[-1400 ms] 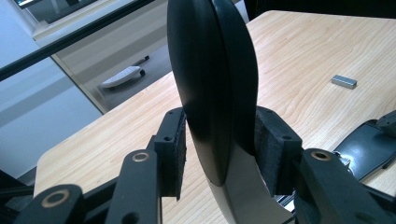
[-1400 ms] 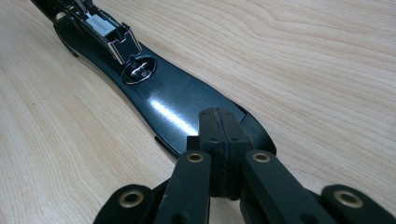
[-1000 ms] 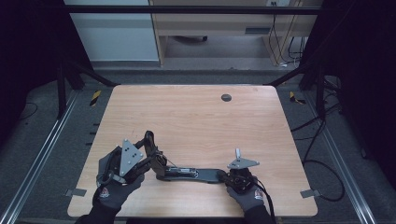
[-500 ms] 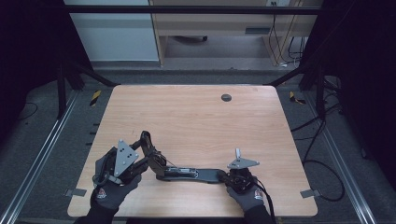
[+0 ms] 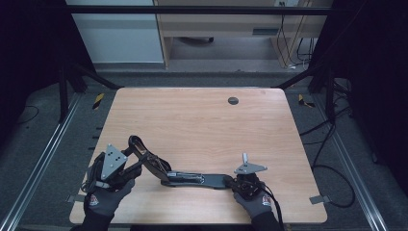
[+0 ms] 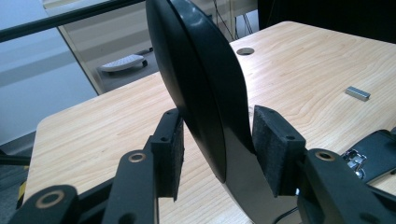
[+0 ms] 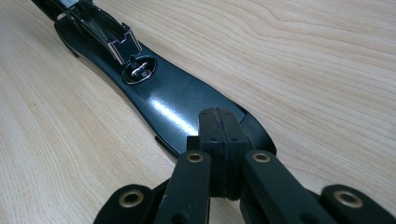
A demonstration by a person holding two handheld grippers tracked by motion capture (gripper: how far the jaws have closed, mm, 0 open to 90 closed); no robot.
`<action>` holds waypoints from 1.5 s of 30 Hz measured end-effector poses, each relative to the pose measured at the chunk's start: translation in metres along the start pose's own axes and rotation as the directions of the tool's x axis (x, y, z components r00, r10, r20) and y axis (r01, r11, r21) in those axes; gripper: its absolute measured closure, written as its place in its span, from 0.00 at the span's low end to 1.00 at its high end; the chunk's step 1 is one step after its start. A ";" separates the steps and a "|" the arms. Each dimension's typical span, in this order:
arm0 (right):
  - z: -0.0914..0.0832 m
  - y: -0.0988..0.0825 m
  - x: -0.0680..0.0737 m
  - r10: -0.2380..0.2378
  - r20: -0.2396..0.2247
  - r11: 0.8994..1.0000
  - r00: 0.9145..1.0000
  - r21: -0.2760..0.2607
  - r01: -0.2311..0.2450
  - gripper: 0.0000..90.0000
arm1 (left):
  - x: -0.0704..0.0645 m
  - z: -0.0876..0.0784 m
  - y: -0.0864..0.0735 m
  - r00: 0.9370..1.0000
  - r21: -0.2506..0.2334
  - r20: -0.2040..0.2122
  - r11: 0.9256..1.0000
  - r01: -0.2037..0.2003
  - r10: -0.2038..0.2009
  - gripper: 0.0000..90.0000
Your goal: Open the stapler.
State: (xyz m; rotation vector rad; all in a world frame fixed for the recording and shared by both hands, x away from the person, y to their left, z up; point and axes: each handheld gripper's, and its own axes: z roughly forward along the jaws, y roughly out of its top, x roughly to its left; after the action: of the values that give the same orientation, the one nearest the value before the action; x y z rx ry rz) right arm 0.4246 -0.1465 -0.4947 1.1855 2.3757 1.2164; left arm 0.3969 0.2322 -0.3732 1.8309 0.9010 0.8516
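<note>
Left tongs (image 5: 137,156) lower, staple strip (image 6: 357,93) beyond stapler (image 5: 192,179)

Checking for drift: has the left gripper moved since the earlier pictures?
Yes. The left gripper has slid leftward, toward the table's left edge, its jaws opening around the stapler's raised arm.

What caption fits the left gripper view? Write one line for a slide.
Left gripper straddling the raised black plastic stapler arm above the pale wooden table.
</note>
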 end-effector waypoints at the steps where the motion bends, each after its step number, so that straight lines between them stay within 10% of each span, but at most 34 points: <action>1: 0.000 0.000 0.000 -0.001 0.000 1.000 1.000 0.000 0.001 1.00 | 0.000 0.000 0.000 1.000 0.002 -0.003 1.000 0.003 -0.003 0.60; 45: 0.000 0.001 0.001 -0.009 0.006 1.000 1.000 0.006 0.009 1.00 | 0.028 -0.004 -0.021 0.997 0.055 -0.041 0.997 0.061 -0.059 0.50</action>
State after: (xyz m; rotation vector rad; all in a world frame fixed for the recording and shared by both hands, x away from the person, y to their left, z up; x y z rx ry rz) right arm 0.4243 -0.1458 -0.4941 1.1766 2.3795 1.2025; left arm 0.4023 0.2648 -0.3858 1.8310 1.0091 0.8345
